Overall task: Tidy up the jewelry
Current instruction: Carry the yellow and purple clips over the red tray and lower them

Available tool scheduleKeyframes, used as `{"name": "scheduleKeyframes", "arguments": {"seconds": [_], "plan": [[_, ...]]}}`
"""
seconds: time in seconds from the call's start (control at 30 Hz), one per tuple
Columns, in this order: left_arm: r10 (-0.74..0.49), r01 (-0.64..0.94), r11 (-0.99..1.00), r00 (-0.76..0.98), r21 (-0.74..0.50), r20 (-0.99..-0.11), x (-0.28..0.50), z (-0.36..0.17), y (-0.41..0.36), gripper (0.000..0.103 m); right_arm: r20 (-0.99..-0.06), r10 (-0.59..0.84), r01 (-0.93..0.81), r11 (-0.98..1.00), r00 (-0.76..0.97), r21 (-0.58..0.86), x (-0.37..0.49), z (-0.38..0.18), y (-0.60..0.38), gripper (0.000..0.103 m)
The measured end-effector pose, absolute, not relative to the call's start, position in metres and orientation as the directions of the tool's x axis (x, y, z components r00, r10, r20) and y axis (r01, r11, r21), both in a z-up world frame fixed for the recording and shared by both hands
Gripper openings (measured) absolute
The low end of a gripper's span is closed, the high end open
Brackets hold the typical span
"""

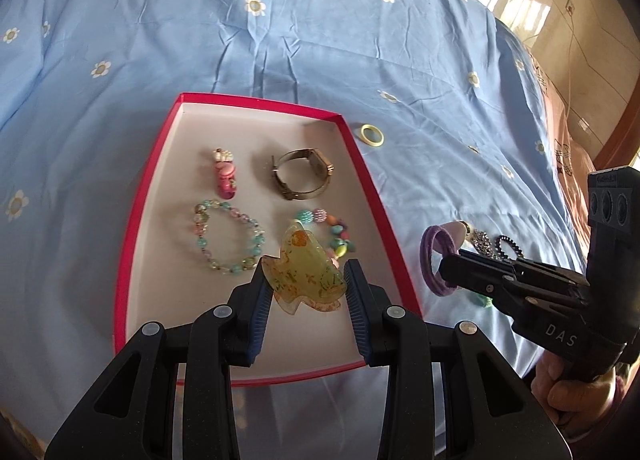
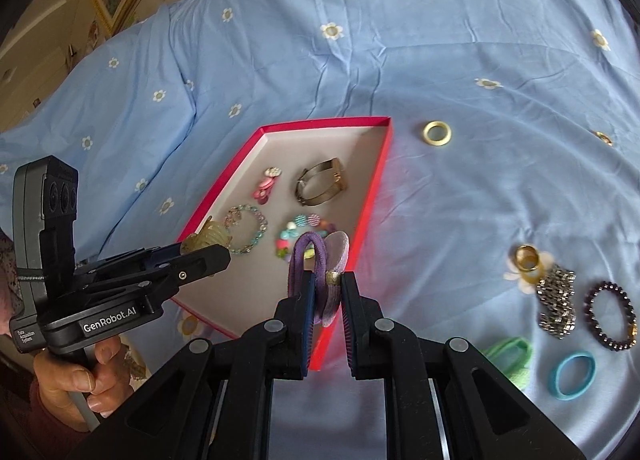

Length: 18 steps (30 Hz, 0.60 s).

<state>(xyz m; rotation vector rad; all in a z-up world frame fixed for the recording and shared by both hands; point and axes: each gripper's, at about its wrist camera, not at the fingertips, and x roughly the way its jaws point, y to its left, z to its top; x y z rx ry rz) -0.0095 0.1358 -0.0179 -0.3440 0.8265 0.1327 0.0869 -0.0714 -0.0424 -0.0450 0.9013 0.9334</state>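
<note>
A red-rimmed box (image 1: 256, 101) with a white floor lies on the blue bed; it also shows in the right wrist view (image 2: 376, 175). Inside lie a pink charm (image 1: 225, 175), a metal watch (image 1: 305, 174), a pastel bead bracelet (image 1: 228, 238) and a colourful bead bracelet (image 1: 340, 238). My left gripper (image 1: 306, 280) is shut on a yellow-green hair claw (image 1: 308, 268) over the box's near part. My right gripper (image 2: 325, 280) is shut on a purple hair tie with a disc (image 2: 316, 256), held over the box's right rim.
A yellow ring (image 2: 437, 133) lies on the sheet beyond the box. To the right lie a gold ring (image 2: 527, 258), a silver chain (image 2: 557, 302), a dark bead bracelet (image 2: 611, 316), a green hair tie (image 2: 511, 356) and a blue hair tie (image 2: 573, 375).
</note>
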Motion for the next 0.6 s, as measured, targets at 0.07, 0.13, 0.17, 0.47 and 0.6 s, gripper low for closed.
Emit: {"name": "scheduleKeyframes", "arguments": {"seconds": [0.07,0.13,0.17,0.47,0.6], "plan": [[-0.011,-0.255,0.935,0.67,-0.245,-0.742,-0.011,-0.019,0.139,0.034,-0.69,0.675,-0.718,0.613,0.26,0.33,0.085,-0.043,-0.065,0.013],[-0.006,-0.263,0.934,0.665,-0.243,-0.747,-0.012,-0.021,0.144,0.034,-0.691,0.678,-0.724,0.604,0.249,0.333,0.084,-0.044,-0.058,0.013],[-0.003,-0.269,0.932,0.662,-0.242,-0.749,-0.013,-0.022,0.146,0.034,-0.692,0.68,-0.727,0.6,0.243,0.334,0.084,-0.044,-0.054,0.013],[0.023,-0.319,0.919,0.627,-0.23,-0.779,-0.013,-0.038,0.166,0.034,-0.721,0.664,-0.748,0.578,0.2,0.325,0.087,-0.059,-0.02,0.013],[0.041,-0.339,0.916,0.611,-0.214,-0.79,-0.011,-0.046,0.172,0.034,-0.741,0.645,-0.753,0.579,0.189,0.313,0.09,-0.068,-0.01,0.013]]}}
